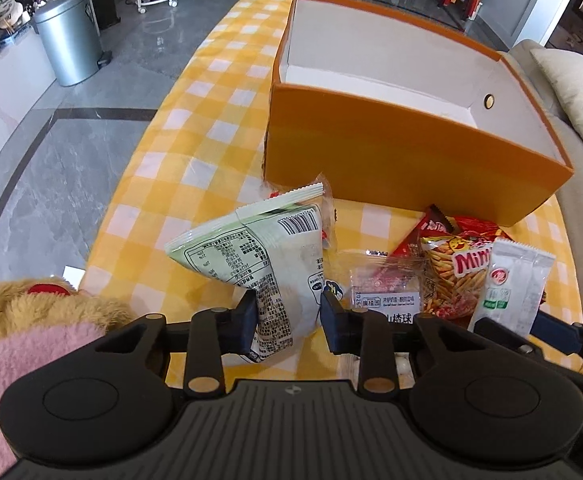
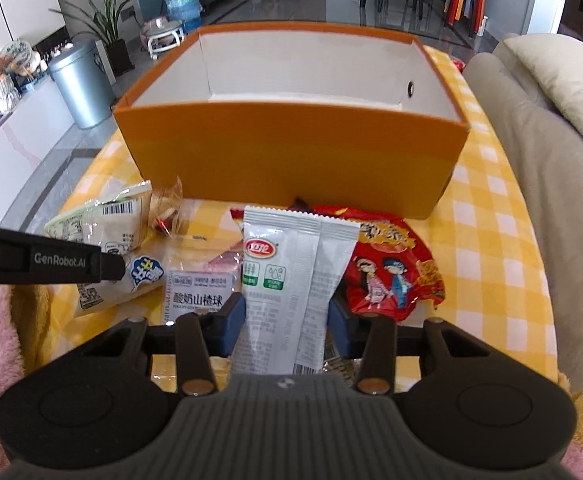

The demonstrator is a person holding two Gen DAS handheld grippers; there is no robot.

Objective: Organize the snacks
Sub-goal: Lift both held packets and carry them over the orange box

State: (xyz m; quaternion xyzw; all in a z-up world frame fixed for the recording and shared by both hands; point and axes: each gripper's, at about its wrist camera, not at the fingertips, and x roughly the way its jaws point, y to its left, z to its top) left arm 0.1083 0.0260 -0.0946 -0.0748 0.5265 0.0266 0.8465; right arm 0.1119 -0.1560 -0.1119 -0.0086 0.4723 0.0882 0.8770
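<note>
My left gripper (image 1: 289,312) is shut on a pale green and white snack bag (image 1: 259,256) and holds it tilted above the yellow checked tablecloth (image 1: 179,184). My right gripper (image 2: 287,314) is shut on a white sachet (image 2: 291,280) held upright; the sachet also shows in the left wrist view (image 1: 507,284). The orange box (image 2: 291,152) with a white inside stands open just beyond both. On the cloth before it lie a red snack bag (image 2: 391,272), a clear hawthorn-ball packet (image 2: 199,292) and a red Mimi stick bag (image 1: 459,272).
A small clear-wrapped candy (image 2: 167,208) lies near the box's left corner. A grey sofa with a cushion (image 2: 551,80) borders the table on the right. A metal bin (image 1: 67,36) stands on the floor to the left. A plush toy (image 1: 31,308) sits at the near left.
</note>
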